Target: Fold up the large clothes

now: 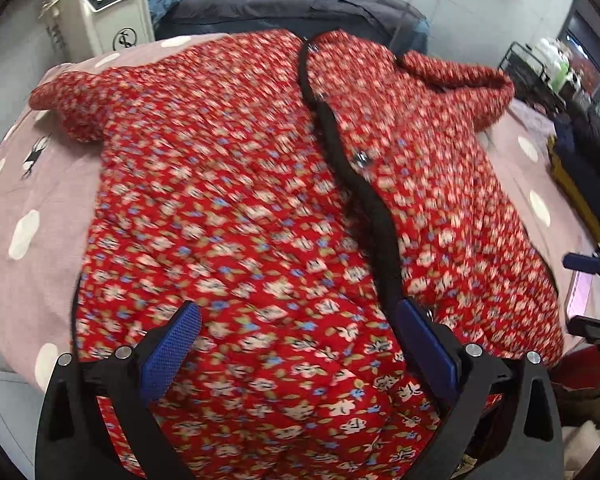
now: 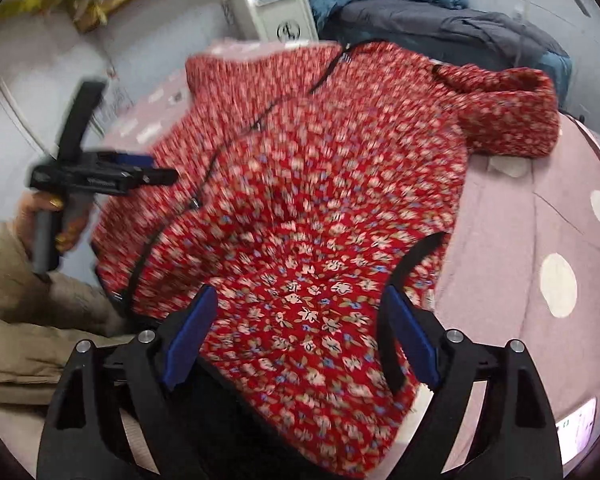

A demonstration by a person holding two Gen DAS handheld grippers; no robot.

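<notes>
1. Red quilted cloth with small pale flowers fills the near ground in both wrist views: the jacket (image 1: 260, 208) lies front-up on a pink dotted sheet (image 1: 28, 208), its hem nearest the grippers.
2. The left gripper (image 1: 296, 340) is released, its blue pads spread wide above the hem, with the black placket (image 1: 364, 208) running just by its right finger. Nothing is between the jaws.
3. The right gripper (image 2: 300, 332) is likewise spread and empty, hovering over the hem corner on the jacket's right side, where a black binding edge (image 2: 416, 264) curls up.
4. In the right view the person's left hand (image 2: 48, 220) holds the other tool beside the jacket's left edge.
5. Further off, the right sleeve (image 1: 460, 76) lies bent back over the shoulder area; the left sleeve (image 1: 68, 100) is bunched at the far left.
6. Beyond the collar sit dark coats (image 1: 300, 8) and a white machine (image 1: 100, 8).
7. Judgement: padded and quilted, the jacket should be soft but bulky, light for its size, and springy, so folds may puff open. The bound hem and placket look firmest to pinch; thin cloth alone could slip. Taking hem corners or sleeve cuffs seems the soundest start.
</notes>
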